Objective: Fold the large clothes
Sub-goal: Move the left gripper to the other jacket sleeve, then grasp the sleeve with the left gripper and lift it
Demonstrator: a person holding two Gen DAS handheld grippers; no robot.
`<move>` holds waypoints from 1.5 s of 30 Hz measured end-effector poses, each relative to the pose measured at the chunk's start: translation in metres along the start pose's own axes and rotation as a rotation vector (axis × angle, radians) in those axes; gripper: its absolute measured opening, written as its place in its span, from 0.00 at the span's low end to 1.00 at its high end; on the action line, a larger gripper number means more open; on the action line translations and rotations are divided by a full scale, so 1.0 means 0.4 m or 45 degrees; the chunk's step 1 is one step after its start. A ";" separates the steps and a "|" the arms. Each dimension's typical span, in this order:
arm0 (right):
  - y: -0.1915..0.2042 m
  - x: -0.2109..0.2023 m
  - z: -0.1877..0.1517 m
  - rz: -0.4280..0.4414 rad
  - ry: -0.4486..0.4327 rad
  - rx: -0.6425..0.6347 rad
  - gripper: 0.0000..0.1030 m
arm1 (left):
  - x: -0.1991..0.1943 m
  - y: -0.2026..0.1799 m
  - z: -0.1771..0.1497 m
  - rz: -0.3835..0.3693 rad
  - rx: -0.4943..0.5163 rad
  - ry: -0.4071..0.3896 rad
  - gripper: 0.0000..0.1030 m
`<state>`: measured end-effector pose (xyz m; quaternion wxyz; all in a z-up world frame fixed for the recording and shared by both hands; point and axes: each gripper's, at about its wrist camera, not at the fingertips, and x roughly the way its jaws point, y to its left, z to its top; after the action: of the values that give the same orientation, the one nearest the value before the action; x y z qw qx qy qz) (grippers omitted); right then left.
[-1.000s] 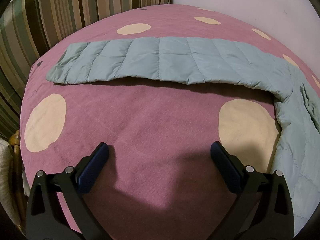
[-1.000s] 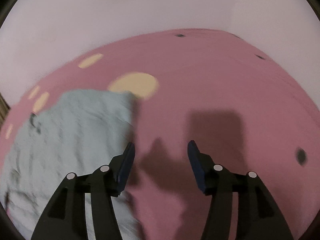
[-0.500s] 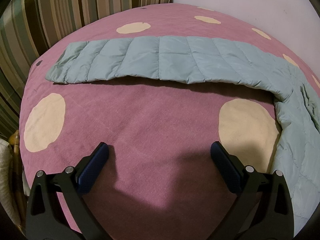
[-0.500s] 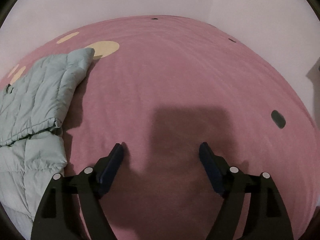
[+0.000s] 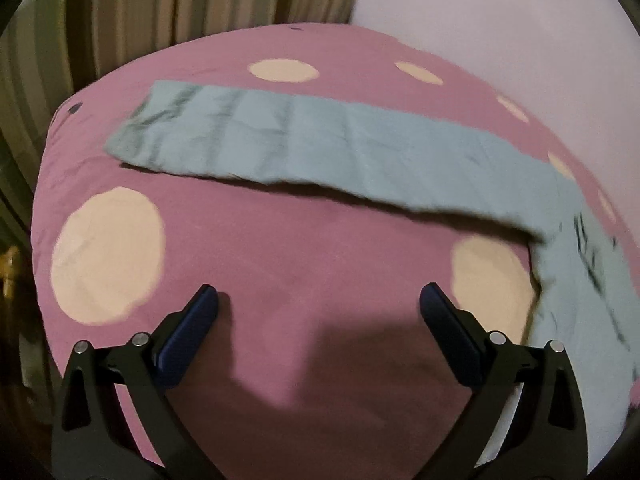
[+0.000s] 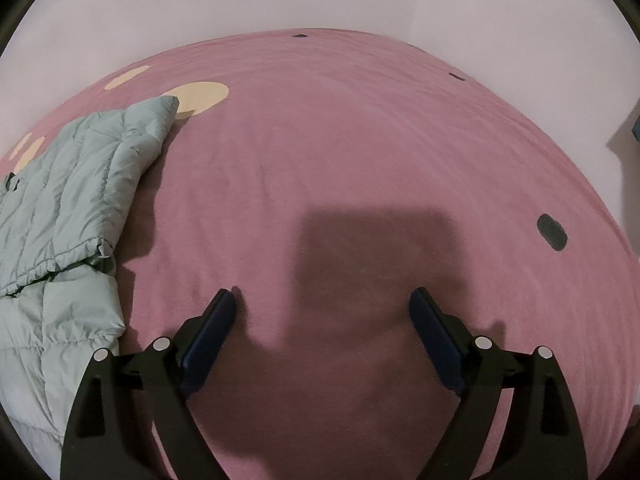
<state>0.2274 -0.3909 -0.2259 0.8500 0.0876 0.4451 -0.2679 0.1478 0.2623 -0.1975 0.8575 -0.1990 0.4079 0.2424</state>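
Since half a second ago the left wrist view has blurred and tilted, so more of the striped curtain (image 5: 208,8) and the wall show above the bed, and the quilted sleeve (image 5: 320,140) of the pale blue-green jacket now runs slanted ahead of the left gripper (image 5: 318,300) rather than level. The right wrist view has shifted little; the jacket (image 6: 72,200) lies at much the same spot, ahead and to the left of the right gripper (image 6: 322,300). Both grippers are spread wide and hold nothing, hanging over bare pink bedspread (image 6: 360,160) with cream dots, each with a shadow beneath it. In the left view the jacket body (image 5: 580,300) lies just beyond the right finger.
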 end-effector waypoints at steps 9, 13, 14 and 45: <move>-0.001 0.001 -0.003 -0.009 -0.001 -0.003 0.86 | 0.041 0.263 0.124 -0.065 -0.332 -0.057 0.86; -0.001 0.001 -0.004 -0.013 -0.002 -0.004 0.86 | 0.069 0.325 0.164 -0.141 -0.445 -0.091 0.84; -0.001 0.001 -0.004 -0.014 -0.002 -0.005 0.86 | 0.075 0.333 0.172 -0.150 -0.459 -0.102 0.84; 0.001 0.001 -0.004 -0.021 -0.002 0.002 0.88 | -0.046 -0.003 0.241 -0.199 -0.128 -0.268 0.04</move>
<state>0.2267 -0.3900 -0.2270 0.8481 0.0844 0.4448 -0.2752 0.1967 0.3086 -0.1260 0.9007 -0.2465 0.2863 0.2146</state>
